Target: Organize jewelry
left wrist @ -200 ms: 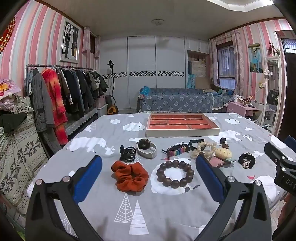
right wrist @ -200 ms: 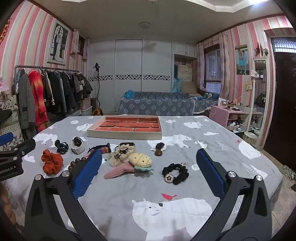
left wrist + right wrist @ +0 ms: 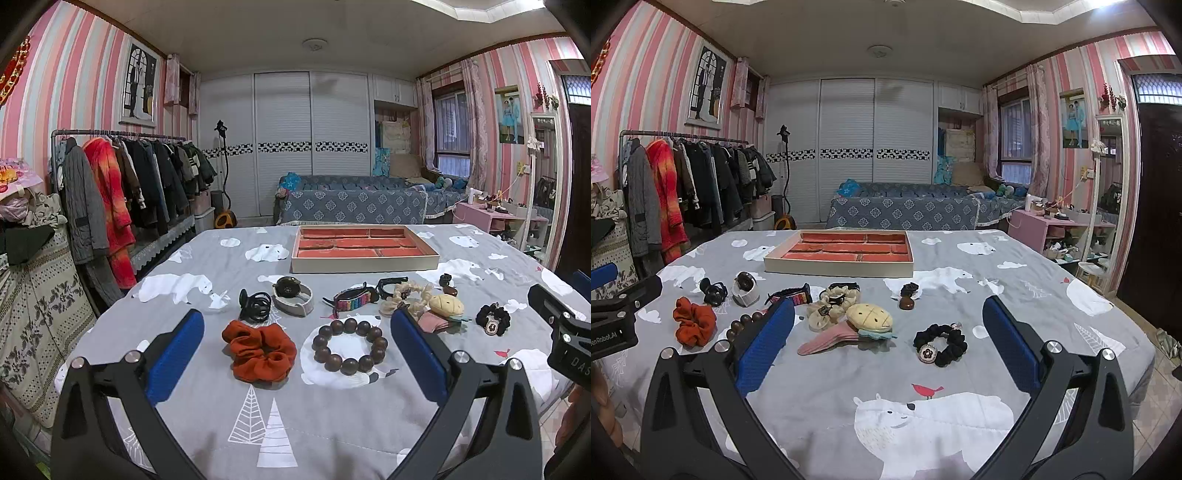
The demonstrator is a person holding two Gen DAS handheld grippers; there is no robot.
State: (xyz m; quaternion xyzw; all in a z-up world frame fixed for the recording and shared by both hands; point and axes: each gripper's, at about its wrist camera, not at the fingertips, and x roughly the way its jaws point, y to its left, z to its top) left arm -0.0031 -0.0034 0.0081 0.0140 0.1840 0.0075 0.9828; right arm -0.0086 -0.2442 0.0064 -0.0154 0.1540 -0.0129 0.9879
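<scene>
A beige tray with red compartments (image 3: 364, 262) (image 3: 838, 266) sits at the far middle of the table. In front of it lie an orange scrunchie (image 3: 260, 350) (image 3: 693, 321), a brown bead bracelet (image 3: 350, 347), a black hair claw (image 3: 255, 306), a watch on a white band (image 3: 293, 295), a rainbow band (image 3: 351, 297), a cream scrunchie (image 3: 831, 302), a yellow plush clip (image 3: 868, 316) and a black scrunchie (image 3: 941, 344). My left gripper (image 3: 295, 354) is open above the orange scrunchie and bracelet. My right gripper (image 3: 886, 339) is open above the plush clip and black scrunchie.
The table has a grey cloth with white bears (image 3: 923, 413). A clothes rack (image 3: 122, 192) stands left, a blue sofa (image 3: 354, 203) behind, a pink side table (image 3: 1045, 225) right. A small brown clip (image 3: 908, 295) lies near the tray.
</scene>
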